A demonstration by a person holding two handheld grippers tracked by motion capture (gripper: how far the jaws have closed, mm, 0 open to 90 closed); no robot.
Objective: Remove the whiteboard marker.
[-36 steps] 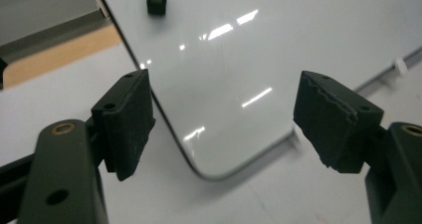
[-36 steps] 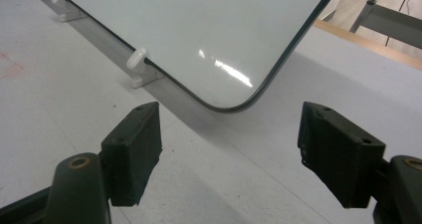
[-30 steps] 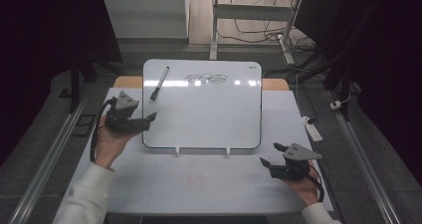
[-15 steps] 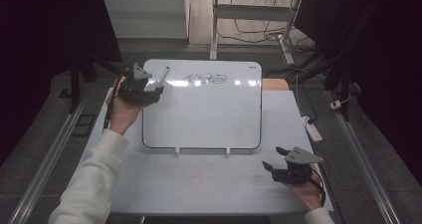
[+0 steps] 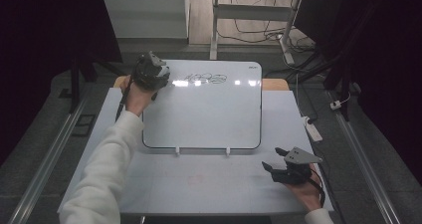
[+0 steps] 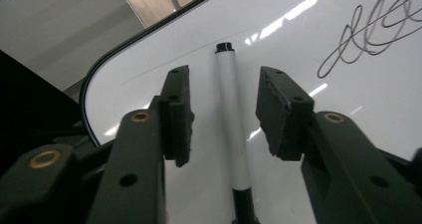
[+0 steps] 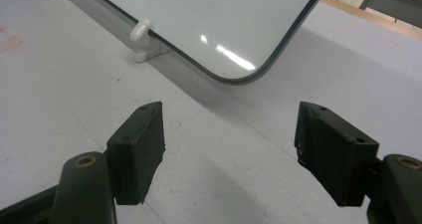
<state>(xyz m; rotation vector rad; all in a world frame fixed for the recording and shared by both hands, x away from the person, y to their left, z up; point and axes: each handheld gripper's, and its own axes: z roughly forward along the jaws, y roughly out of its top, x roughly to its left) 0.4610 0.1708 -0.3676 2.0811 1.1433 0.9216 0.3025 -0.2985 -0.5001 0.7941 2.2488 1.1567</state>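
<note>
The left gripper [image 6: 224, 117] has been closing, its fingers [image 6: 179, 109] astride but not yet touching the marker [image 6: 231, 129] on the whiteboard [image 5: 209, 109]. Light, rigid, slick-barrelled: best pinched mid-barrel. The right gripper [image 7: 229, 154] gapes, empty.

A black handwritten scribble [image 6: 370, 37] stood near the top edge of the glossy white rectangular whiteboard [image 5: 209, 114], but it could not be read.

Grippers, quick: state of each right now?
Left gripper: jaws have just been closing around the marker on the whiteboard; pads not yet touching it.
Right gripper: open, nothing between its jaws, over the table.
</note>
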